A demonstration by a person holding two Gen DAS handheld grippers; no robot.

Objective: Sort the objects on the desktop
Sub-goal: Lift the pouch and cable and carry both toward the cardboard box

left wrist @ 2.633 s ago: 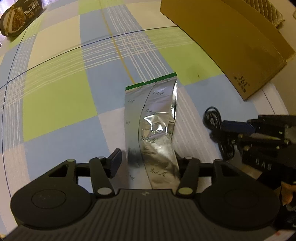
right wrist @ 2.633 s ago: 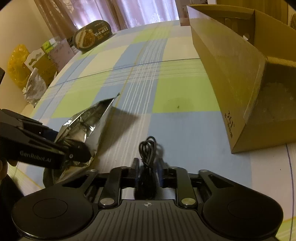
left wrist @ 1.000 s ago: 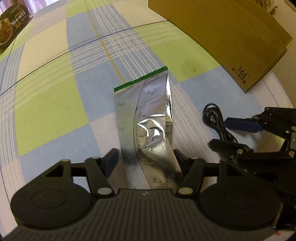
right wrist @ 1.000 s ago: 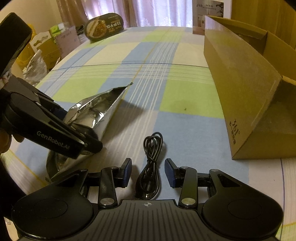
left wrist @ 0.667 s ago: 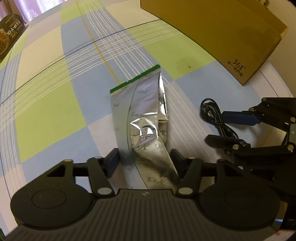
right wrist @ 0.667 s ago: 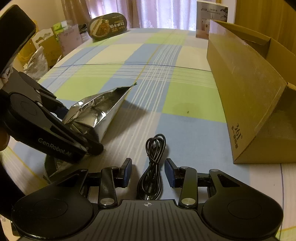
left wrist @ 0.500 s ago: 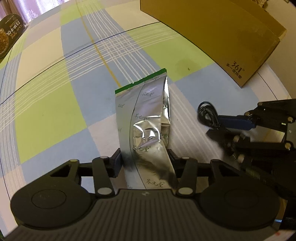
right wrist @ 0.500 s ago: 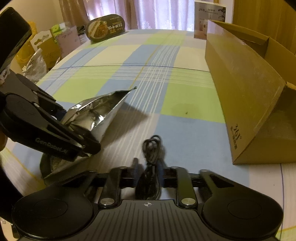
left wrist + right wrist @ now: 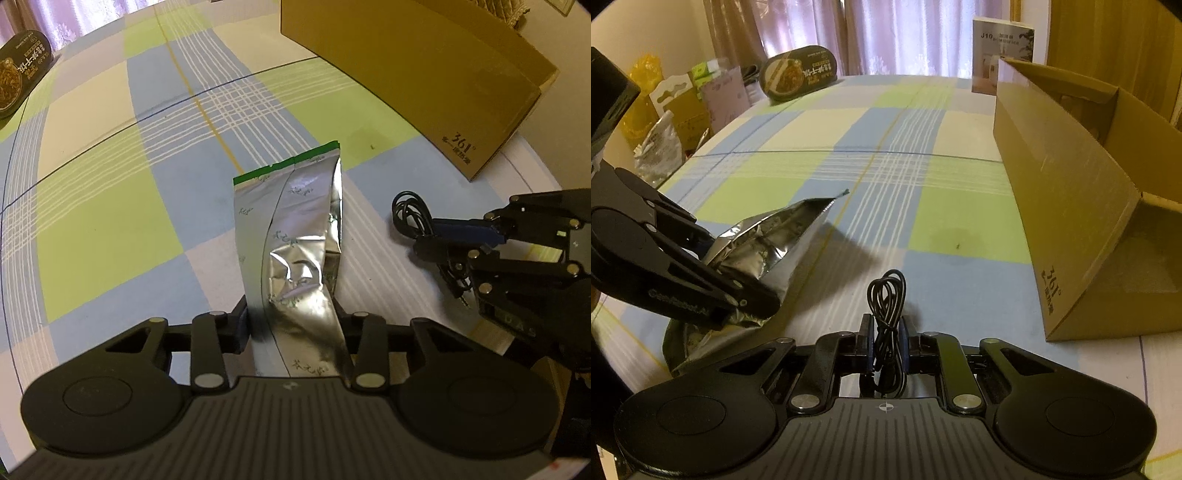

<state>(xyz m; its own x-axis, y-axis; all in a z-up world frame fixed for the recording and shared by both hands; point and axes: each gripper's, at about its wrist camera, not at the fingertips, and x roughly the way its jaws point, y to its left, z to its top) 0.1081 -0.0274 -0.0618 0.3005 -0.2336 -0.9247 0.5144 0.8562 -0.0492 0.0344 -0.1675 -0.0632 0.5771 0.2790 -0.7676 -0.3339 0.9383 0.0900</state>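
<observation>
Foil pouch (image 9: 295,258), green-edged end pointing straight ahead, is clamped in the left gripper (image 9: 291,321); right gripper (image 9: 886,350) pinches the black cable (image 9: 886,295) lengthwise.

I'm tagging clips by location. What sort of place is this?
Probably a room at home: a checked tablecloth on the table, curtains behind, and packets and a cardboard box lying about.

Right gripper (image 9: 886,347) now clamped on the black cable (image 9: 886,295) (jaws gaped a second ago), left gripper (image 9: 291,325) tightened on foil pouch (image 9: 295,251)
</observation>
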